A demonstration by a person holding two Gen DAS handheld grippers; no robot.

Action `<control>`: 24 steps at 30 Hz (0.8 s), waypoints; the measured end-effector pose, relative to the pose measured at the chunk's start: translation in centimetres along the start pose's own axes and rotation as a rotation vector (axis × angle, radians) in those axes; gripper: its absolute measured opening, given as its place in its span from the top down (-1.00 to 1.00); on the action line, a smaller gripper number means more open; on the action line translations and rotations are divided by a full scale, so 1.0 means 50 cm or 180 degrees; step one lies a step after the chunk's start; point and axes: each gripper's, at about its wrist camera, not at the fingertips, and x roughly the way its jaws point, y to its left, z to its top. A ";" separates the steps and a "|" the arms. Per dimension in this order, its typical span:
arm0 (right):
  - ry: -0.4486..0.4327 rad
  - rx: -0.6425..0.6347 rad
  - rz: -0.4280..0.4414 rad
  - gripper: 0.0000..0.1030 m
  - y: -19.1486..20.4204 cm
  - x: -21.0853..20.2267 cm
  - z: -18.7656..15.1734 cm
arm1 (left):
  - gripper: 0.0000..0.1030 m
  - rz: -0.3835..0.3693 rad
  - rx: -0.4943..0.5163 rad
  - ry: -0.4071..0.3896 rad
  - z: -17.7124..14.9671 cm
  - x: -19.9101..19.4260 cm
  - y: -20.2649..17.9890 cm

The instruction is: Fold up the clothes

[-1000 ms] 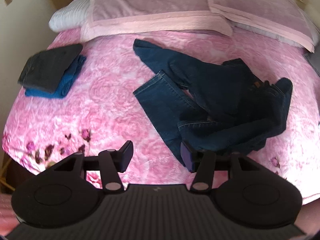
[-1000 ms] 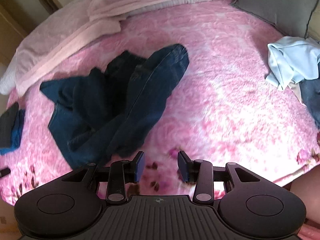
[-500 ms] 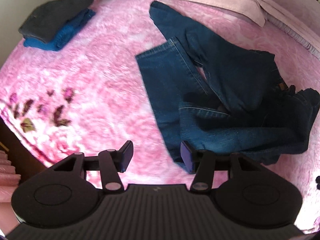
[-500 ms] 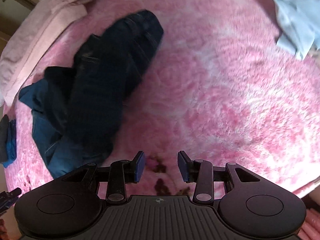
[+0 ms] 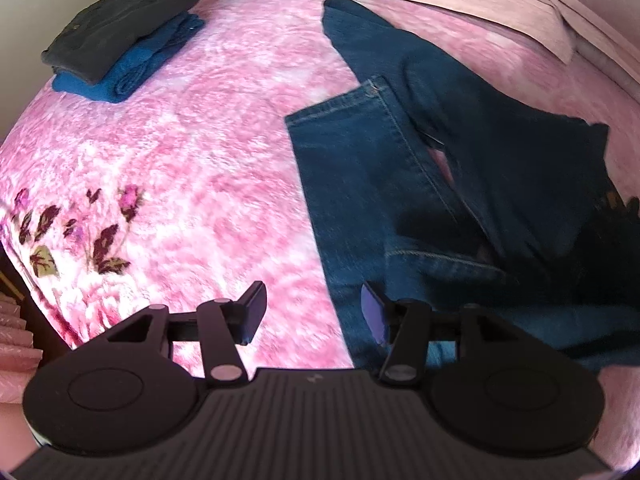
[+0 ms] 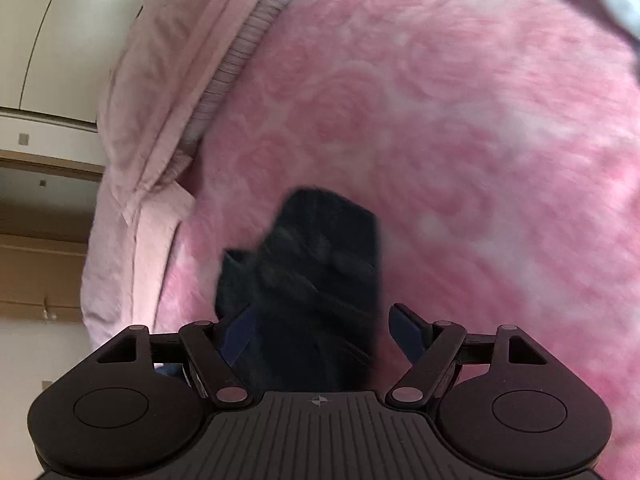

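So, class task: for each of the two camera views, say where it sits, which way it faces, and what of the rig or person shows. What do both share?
Left wrist: on the left claw, facing down across the bed at the jeans and a folded stack; open fingers show.
Right wrist: on the right claw, close over the jeans, facing the pillows; open fingers straddle denim.
Shared: jeans, bed, pillows.

Pink floral bedspread [image 5: 208, 152], pale wall [image 6: 48, 12]
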 end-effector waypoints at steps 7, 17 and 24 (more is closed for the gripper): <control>0.0151 0.0041 0.0131 -0.10 0.002 0.090 0.047 | 0.06 -0.0033 -0.0166 0.0006 0.008 0.020 0.009; -0.0368 0.0297 -0.0130 0.83 -0.178 -0.139 -0.058 | 0.06 -0.0173 -0.0405 0.0135 0.010 0.066 0.053; -0.0588 0.1094 -0.0676 0.82 -0.329 -0.265 -0.176 | 0.05 -0.0317 -0.0519 0.0263 0.013 0.145 0.073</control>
